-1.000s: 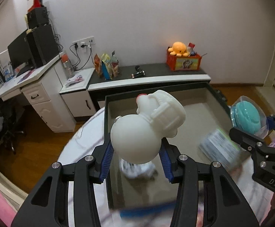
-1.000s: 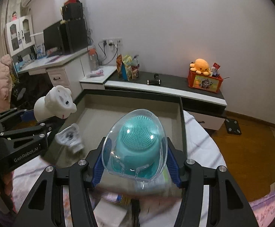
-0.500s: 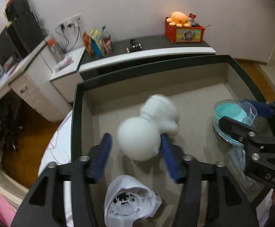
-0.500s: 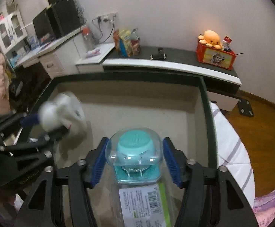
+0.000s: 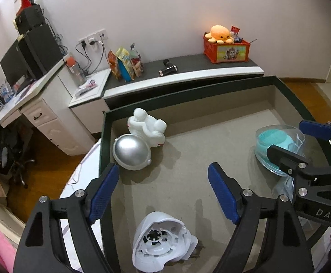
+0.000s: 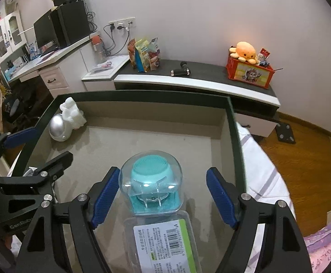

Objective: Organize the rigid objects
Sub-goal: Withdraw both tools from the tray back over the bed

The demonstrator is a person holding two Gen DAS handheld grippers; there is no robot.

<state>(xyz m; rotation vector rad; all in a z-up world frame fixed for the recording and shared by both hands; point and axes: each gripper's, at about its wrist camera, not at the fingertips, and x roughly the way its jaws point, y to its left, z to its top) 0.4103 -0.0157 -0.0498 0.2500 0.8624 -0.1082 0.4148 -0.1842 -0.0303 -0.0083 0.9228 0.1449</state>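
Two releases are the step I have in hand, one on each side, and both look done. My left hand-held gripper (image 5: pixel 163 195) has just been opening its jaws; they stand wide apart now with nothing between them. The white astronaut figure with a round silver visor (image 5: pixel 140 145) lies on its side in the far left corner of the large dark-rimmed tray with a beige floor (image 5: pixel 211 88), close to the rim and clear of the blue pads.

My right hand-held gripper (image 6: pixel 163 195) has also just been opening. The teal silicone brush in its clear plastic blister pack (image 6: pixel 153 182) sits on the tray floor between the jaws. On the right side I see a clear gap between pad and pack; on the left side the pad is very near, but I judge that it does not press.

For the next move, I think both hands must lift up and back without catching anything. The right side needs more care, because the pack is light and its dome is still between the pads.

My count inside the tray is: one astronaut figure, one packed teal brush, and one white plastic shell with a ribbed round inside (image 5: pixel 163 241), near the front. That makes three things in total, plus two grippers.
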